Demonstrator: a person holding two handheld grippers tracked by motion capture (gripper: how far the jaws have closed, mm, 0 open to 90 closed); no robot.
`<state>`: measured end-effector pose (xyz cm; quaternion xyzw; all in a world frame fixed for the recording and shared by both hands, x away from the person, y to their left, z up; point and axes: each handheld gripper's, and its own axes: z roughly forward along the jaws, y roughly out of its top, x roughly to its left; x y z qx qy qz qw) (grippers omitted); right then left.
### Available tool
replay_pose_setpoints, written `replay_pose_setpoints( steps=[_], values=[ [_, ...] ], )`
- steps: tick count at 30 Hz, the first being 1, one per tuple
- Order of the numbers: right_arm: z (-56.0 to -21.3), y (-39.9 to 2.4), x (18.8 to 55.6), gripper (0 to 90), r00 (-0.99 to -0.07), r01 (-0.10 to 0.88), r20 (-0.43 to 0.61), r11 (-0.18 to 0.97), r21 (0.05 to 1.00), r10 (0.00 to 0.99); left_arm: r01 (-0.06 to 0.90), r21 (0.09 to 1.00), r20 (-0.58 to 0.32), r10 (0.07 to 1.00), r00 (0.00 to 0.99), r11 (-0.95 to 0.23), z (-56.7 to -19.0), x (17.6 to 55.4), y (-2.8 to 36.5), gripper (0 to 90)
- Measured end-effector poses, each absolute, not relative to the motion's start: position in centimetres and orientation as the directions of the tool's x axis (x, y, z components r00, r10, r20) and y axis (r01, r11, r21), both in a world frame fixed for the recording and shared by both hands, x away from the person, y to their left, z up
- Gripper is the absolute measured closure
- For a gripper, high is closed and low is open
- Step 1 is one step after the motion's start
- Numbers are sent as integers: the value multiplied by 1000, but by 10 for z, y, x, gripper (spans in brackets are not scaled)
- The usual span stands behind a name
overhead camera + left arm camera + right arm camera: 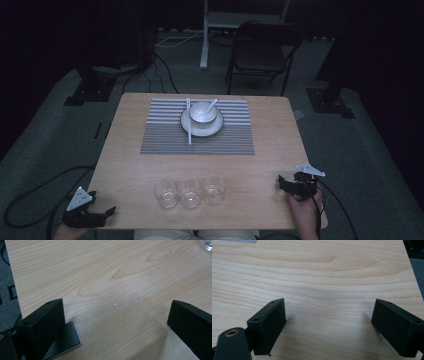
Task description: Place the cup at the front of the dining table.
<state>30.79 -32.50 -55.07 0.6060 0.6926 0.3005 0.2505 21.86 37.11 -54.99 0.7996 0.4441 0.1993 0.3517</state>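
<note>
Between grippers, three glasses (190, 193)

A dim recording studio or lab: black curtains (45, 35), floor cables (162, 70), stand bases (87, 92), 1 folding chair (260, 52).

The right gripper (328, 322) hangs low over the wooden table (324, 272), its two black jaws spread wide apart with nothing but bare wood between them. The left jaw is tilted a little, two small screw holes showing on its top face, and a rounded black part with a brass-coloured hole sits in front of it at the bottom left corner. A corner of the striped placemat (239, 241) peeks in at the top left. Grey floor (417, 270) shows past the table's right edge.
</note>
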Motion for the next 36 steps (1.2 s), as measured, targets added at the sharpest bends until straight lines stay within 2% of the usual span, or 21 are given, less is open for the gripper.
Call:
replay_pose_setpoints(
  steps=[14,36],
  values=[
    [-551,-325,308,117,-140,689,17,84,720,990,583,739,-40,842,539,-338,-544,222,374,17],
    [-551,-325,308,116,-140,689,17,85,720,990,564,744,-76,793,605,-359,-530,232,353,17]
  ],
)
